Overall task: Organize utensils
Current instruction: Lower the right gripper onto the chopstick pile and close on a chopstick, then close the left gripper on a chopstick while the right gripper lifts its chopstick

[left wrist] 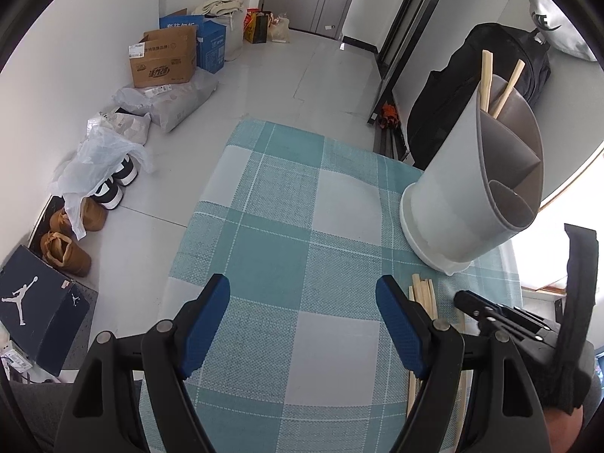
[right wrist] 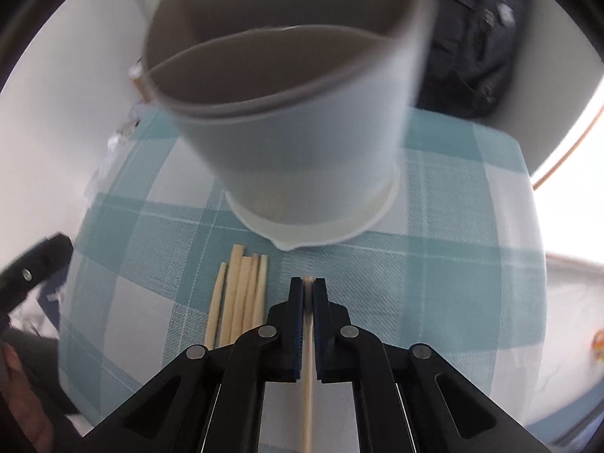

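Daylight pours in from the right, blowing out that edge white in both views; left wrist view sharp, right wrist view smeared across the utensil holder; fisheye bends everything, black corners

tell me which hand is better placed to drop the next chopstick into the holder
Right. The right gripper is already shut on a chopstick, with the utensil holder just ahead of it. The left gripper is open and empty over the checked cloth.
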